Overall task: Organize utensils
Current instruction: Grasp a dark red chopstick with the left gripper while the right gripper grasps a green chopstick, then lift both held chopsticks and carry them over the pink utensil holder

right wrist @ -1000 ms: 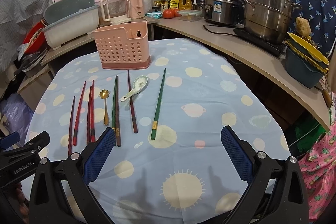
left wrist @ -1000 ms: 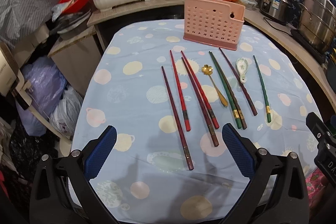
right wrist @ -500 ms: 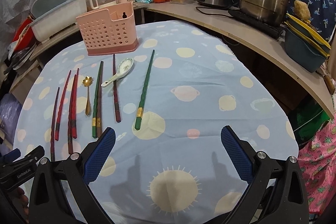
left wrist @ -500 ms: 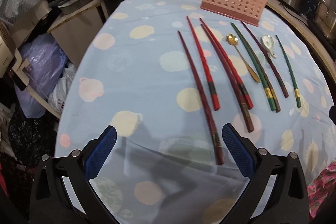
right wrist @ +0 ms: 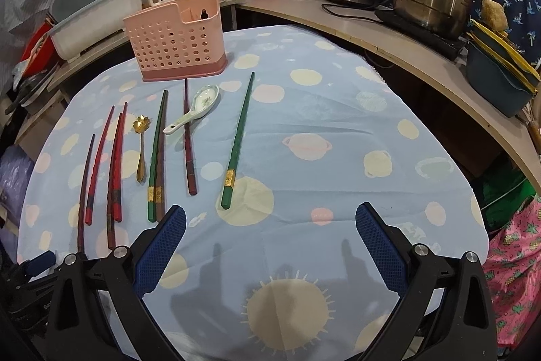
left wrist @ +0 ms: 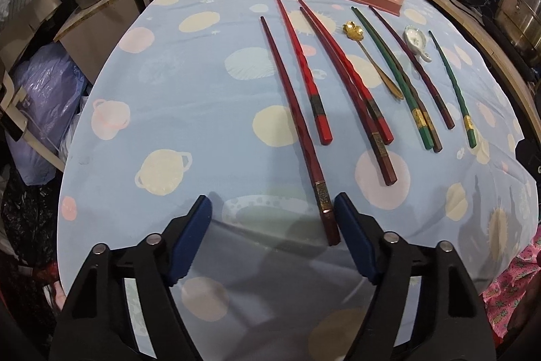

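A: Fig. legend, surfaces first?
B: Table (left wrist: 189,97) w/ soft blue cloth, pale dot and pot prints, a few creases. On it lie slim lacquered chopsticks, tapered: a dark red chopstick (left wrist: 297,127) at far left, red ones (left wrist: 304,70) next, green pair (right wrist: 156,154), lone green chopstick (right wrist: 237,141) at right. Gold spoon (left wrist: 373,56) has a flower-shaped bowl; ceramic spoon (right wrist: 194,109) is glossy white.

A: Containers?
B: Pink holder (right wrist: 177,41), perforated plastic, stands upright at far edge; contents not visible.

A: Orientation?
B: Long axes run near-to-far, roughly parallel; thin tips point toward the holder, thick ends toward the cameras.

A: Tools?
B: Left tool (left wrist: 272,208) partly spread, holding nothing; its right pad (left wrist: 351,232) sits just beside the dark red chopstick's thick end. Right tool (right wrist: 270,225) spread wide, holding nothing, above bare cloth.
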`<action>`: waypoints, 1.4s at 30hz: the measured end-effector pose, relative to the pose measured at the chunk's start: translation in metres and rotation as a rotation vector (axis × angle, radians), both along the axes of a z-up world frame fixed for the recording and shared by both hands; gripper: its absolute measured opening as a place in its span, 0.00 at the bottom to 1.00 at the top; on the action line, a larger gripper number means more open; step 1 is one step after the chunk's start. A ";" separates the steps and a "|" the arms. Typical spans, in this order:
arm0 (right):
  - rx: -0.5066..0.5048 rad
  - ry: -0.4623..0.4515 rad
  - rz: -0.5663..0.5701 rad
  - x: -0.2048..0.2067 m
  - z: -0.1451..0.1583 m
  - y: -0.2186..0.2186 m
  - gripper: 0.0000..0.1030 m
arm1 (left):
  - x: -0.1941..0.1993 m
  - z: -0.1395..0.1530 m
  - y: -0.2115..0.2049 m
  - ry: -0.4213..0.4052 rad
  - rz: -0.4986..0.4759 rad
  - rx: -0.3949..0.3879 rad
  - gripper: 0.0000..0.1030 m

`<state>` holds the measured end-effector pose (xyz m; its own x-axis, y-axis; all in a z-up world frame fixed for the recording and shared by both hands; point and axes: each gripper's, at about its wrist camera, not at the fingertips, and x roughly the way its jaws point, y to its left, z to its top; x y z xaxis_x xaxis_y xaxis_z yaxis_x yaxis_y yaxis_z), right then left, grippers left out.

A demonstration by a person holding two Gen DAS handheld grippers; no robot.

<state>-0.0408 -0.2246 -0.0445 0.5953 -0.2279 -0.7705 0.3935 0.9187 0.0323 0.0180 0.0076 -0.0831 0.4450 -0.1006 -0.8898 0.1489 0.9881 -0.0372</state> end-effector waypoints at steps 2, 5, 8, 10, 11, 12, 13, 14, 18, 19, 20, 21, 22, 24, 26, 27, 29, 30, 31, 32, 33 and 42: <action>-0.001 0.002 0.006 0.001 -0.001 0.002 0.92 | 0.000 0.001 -0.001 -0.006 -0.005 0.002 0.58; 0.002 0.004 0.018 0.003 -0.002 0.002 0.86 | 0.001 0.004 0.000 -0.009 -0.016 -0.013 0.32; 0.006 0.006 0.018 0.005 -0.003 -0.001 0.79 | 0.003 0.005 0.001 0.006 -0.030 -0.048 0.11; 0.005 0.005 0.018 0.008 -0.005 -0.003 0.73 | 0.005 0.005 0.003 0.010 -0.033 -0.061 0.07; 0.005 0.007 0.020 0.011 -0.006 -0.004 0.67 | 0.005 0.005 0.004 0.011 -0.032 -0.066 0.07; 0.007 0.010 0.025 0.014 -0.008 -0.004 0.61 | 0.006 0.005 0.004 0.011 -0.031 -0.069 0.07; 0.012 0.014 0.033 0.018 -0.010 -0.004 0.57 | 0.007 0.005 0.005 0.012 -0.030 -0.072 0.07; 0.015 0.018 0.039 0.023 -0.011 -0.004 0.50 | 0.008 0.005 0.005 0.012 -0.028 -0.071 0.07; 0.019 0.034 0.072 0.042 -0.021 0.001 0.42 | 0.010 0.004 0.007 0.017 -0.021 -0.076 0.07; 0.018 0.038 0.077 0.046 -0.024 0.002 0.42 | 0.011 0.004 0.007 0.017 -0.020 -0.078 0.07; 0.022 0.041 0.083 0.049 -0.026 0.004 0.41 | 0.011 0.004 0.007 0.018 -0.019 -0.078 0.07; 0.031 0.045 0.089 0.053 -0.028 0.005 0.40 | 0.011 0.004 0.007 0.017 -0.018 -0.077 0.07; 0.035 0.048 0.093 0.056 -0.031 0.005 0.40 | 0.010 0.004 0.007 0.017 -0.019 -0.077 0.07; 0.027 0.061 0.097 0.061 -0.035 0.006 0.37 | 0.010 0.004 0.007 0.017 -0.018 -0.075 0.07; 0.017 0.070 0.094 0.065 -0.040 0.006 0.35 | 0.010 0.004 0.007 0.016 -0.017 -0.075 0.07; 0.016 0.078 0.093 0.067 -0.043 0.005 0.30 | 0.010 0.004 0.007 0.016 -0.017 -0.074 0.07; 0.021 0.083 0.094 0.069 -0.049 0.004 0.28 | 0.011 0.004 0.007 0.016 -0.018 -0.074 0.07; 0.018 0.077 0.095 0.068 -0.048 0.003 0.24 | 0.011 0.004 0.007 0.017 -0.018 -0.075 0.07; 0.012 0.076 0.099 0.067 -0.048 0.004 0.22 | 0.011 0.004 0.007 0.017 -0.018 -0.076 0.07; 0.006 0.075 0.109 0.066 -0.048 0.005 0.15 | 0.011 0.004 0.007 0.019 -0.017 -0.078 0.07; 0.003 0.075 0.116 0.065 -0.048 0.006 0.08 | 0.011 0.004 0.008 0.021 -0.017 -0.081 0.07; 0.042 0.027 0.117 0.040 -0.023 -0.004 0.07 | 0.008 0.032 0.018 -0.031 -0.011 -0.115 0.07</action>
